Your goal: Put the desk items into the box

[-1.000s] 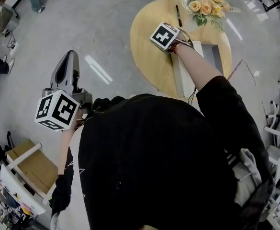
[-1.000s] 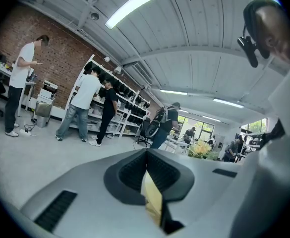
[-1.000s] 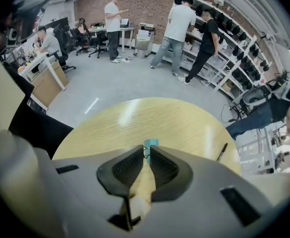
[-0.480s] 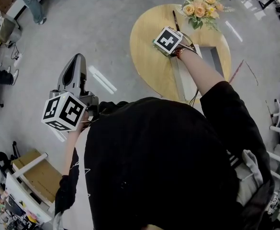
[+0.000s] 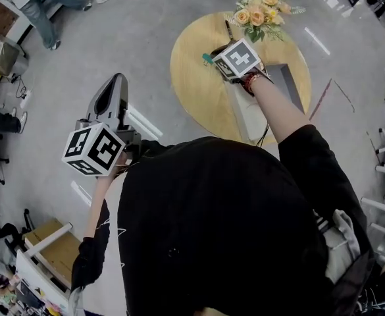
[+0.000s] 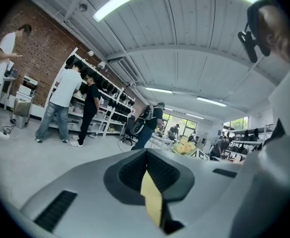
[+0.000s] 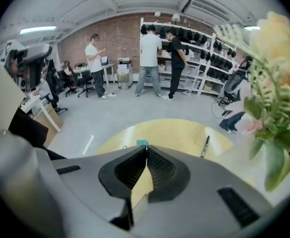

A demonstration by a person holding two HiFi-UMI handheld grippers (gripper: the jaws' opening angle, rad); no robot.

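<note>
Above the counter (image 5: 192, 84), right fingers (image 7: 159, 168), just closed, pinch a small teal item (image 5: 207, 58); the box (image 5: 289, 87) lies at four o'clock, nearest them; left fingers (image 6: 130, 170) clenched, empty.

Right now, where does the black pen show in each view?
Head view: pen on the table's far side, just left of the flowers.
Left gripper view: not in it.
Right gripper view: pen on the table, right of the right claw.
Shared landmark: the flowers, in all three views.

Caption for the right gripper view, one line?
Right claw, just closed, pinches a small teal item over the round wooden table; a pen lies beyond.
</note>
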